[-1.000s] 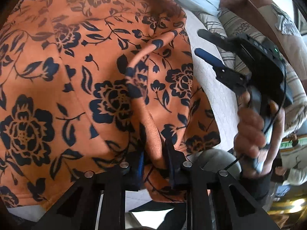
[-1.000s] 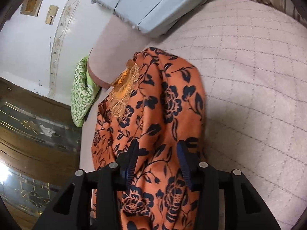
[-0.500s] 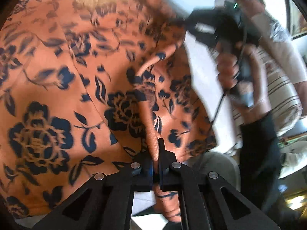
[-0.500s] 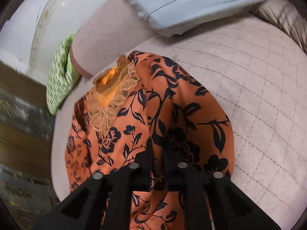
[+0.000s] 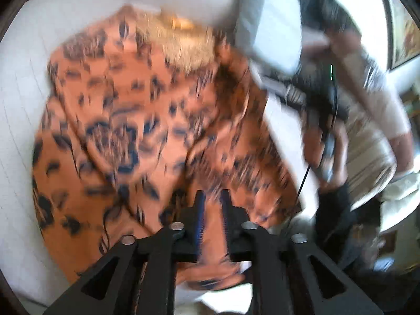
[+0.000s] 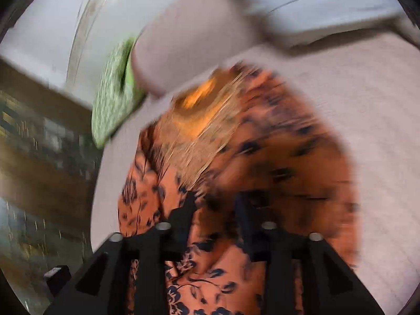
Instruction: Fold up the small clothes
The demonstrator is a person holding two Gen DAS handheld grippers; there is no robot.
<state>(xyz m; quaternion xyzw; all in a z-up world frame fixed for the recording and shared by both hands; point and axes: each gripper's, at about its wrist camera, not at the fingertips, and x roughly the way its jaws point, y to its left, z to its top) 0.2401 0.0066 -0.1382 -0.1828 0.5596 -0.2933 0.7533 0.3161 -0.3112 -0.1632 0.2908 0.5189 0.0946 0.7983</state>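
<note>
An orange garment with dark blue flowers and a lace collar lies on the quilted bed, blurred by motion, in the left wrist view (image 5: 147, 131) and the right wrist view (image 6: 262, 157). My left gripper (image 5: 212, 204) has its jaws a little apart with a strip of the garment's cloth running between them. My right gripper (image 6: 218, 204) has its jaws apart over the garment, with cloth lying between and under them. The right gripper and the hand that holds it also show at the right of the left wrist view (image 5: 315, 99).
A pale blue pillow (image 6: 328, 5) lies at the head of the bed (image 6: 367, 105). A green patterned cushion (image 6: 113, 94) sits at the bed's left edge, with a dark wooden door (image 6: 31, 157) beyond. The person's body (image 5: 367, 131) stands at the right.
Both grippers shut on the garment's hem half a second ago, and now their jaws have parted. Both cameras have pulled back, so more of the garment and bed shows.
</note>
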